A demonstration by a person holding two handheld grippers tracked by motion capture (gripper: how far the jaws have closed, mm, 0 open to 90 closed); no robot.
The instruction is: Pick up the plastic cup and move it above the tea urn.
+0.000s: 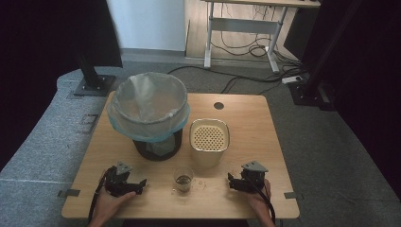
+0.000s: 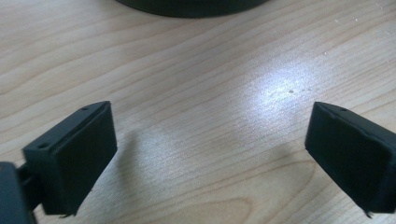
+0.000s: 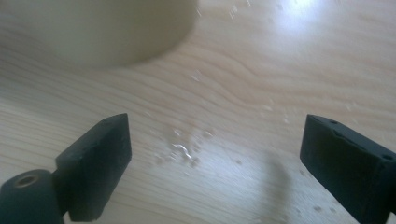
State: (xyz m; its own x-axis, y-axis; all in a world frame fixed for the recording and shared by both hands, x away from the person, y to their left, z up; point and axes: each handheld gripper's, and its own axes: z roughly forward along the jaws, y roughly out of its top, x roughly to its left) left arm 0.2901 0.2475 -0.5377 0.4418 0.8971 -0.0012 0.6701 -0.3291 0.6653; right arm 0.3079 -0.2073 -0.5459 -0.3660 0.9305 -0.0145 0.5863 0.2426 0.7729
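A: Clear glass (image 1: 183,179) is standing upright between your grippers near the table's (image 1: 246,123) front edge, mouth and long axis pointing straight up.

B: Both released?

A: Yes. Your left gripper (image 2: 208,149) and right gripper (image 3: 215,158) are gaping, empty. Droplets (image 3: 184,149) are wetting the wood, so you're risking a slip or tipping it.

black hand-held gripper (image 1: 142,183), grey triangular plate

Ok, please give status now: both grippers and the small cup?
Left gripper open, right gripper open, both resting on table. Small cup upright between them, untouched. Droplets ahead of the right.
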